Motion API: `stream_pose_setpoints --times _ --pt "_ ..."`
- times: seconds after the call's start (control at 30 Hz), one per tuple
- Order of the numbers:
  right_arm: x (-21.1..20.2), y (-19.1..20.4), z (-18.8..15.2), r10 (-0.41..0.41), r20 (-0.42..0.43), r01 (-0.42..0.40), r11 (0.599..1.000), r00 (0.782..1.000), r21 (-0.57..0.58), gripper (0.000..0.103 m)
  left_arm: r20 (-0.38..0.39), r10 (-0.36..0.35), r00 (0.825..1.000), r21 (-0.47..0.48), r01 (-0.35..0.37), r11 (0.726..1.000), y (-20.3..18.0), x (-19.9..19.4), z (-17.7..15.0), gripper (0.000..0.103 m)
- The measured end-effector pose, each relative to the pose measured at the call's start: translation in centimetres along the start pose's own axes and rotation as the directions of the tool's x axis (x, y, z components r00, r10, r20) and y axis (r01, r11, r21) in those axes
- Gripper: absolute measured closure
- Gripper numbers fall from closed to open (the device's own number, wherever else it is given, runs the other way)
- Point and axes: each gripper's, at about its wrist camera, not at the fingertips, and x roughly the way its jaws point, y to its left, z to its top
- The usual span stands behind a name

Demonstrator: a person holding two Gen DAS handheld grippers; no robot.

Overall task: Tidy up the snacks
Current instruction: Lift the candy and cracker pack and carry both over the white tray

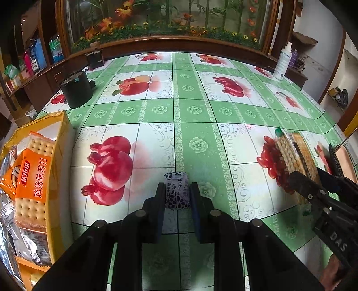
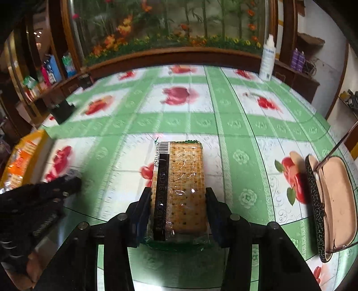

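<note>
At left edge of worktop (image 1: 197, 107): yellow box (image 1: 63, 138), already crowded with orange cracker packets. Risk: new items riding up and spilling over, or tongs clipping the rim on the way in.

Right tongs (image 2: 178, 197): roughly half open, pads against both long sides of cracker pack (image 2: 185, 174). Gripped near one end only, far end overhanging. Hard to tell whether lifted clear of cloth. Risk: pivoting or sliding out through slick wrapper; cracked biscuits if squeezed harder.

Left tongs (image 1: 176, 192): almost fully closed on small patterned sachet (image 1: 176, 179), just above cloth near worktop middle. Risk: soft packet squirming out or getting crushed. Both tongs close together, so possible collision on the way to the box.

Surface: glossy green-and-white cloth with red fruit prints, probably slippery.

Room, big to small: wood-framed glass cabinet (image 1: 170, 20) of artificial flowers behind worktop; black pot (image 1: 76, 89) far left; open glasses case (image 2: 331, 201) at right; white bottle (image 1: 283, 62) far right.
</note>
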Motion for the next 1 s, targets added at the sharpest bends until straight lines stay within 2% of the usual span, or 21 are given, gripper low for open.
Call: stream_pose_setpoints --times 0.23,0.4,0.73,1.0 --pt "-1.2 1.4 0.0 0.061 0.041 -0.062 0.998 0.997 0.006 0.053 0.058 -0.036 0.998 -0.017 0.037 0.999 0.4 -1.6 0.4 0.083" --pt "-1.9 1.5 0.1 0.075 0.071 -0.076 0.997 0.995 0.011 0.053 0.108 -0.046 0.993 -0.023 0.049 0.999 0.3 -2.8 0.5 0.083" --pt "-3.5 2.8 0.1 0.130 0.142 -0.127 0.991 0.981 -0.030 0.053 0.166 0.030 0.986 0.006 -0.031 0.999 -0.3 -3.8 0.5 0.083" --pt "-3.9 3.4 -0.1 0.153 0.163 -0.146 0.988 0.975 -0.049 0.053 0.215 0.068 0.974 0.028 -0.076 0.997 -0.7 -4.6 0.5 0.083"
